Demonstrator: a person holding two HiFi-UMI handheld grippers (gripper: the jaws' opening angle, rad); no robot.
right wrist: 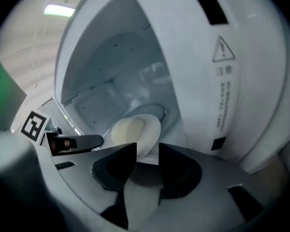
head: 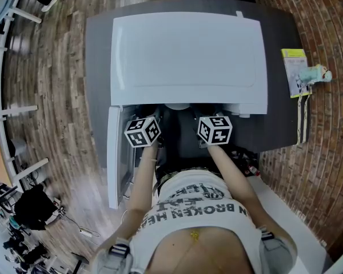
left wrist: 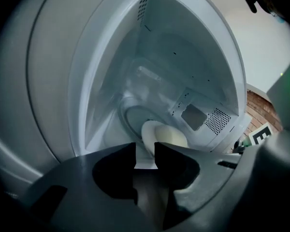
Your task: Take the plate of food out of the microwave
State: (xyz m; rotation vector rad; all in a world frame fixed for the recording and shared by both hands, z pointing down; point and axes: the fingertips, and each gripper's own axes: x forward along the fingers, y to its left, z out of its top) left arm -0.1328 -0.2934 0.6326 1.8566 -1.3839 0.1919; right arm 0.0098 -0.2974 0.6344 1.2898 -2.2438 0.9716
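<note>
A white microwave (head: 188,56) stands on a grey table, its door (head: 114,153) swung open to the left. On the glass turntable (left wrist: 133,117) inside is a white plate (left wrist: 152,134) with pale food (left wrist: 171,138). My left gripper (left wrist: 145,151) is at the plate's near rim, jaws slightly apart, with a bit of rim in the gap. My right gripper (right wrist: 147,151) is open at the plate (right wrist: 150,132) from the other side, rim between the jaws, food (right wrist: 125,129) just beyond. In the head view only their marker cubes (head: 142,131) (head: 215,129) show at the opening.
The microwave's control-panel side (right wrist: 222,81) rises close to the right of my right gripper. The cavity walls enclose both grippers. A yellow-green pack (head: 297,73) lies at the grey table's (head: 97,67) right edge. Wood floor is at the left, brick surface at the right.
</note>
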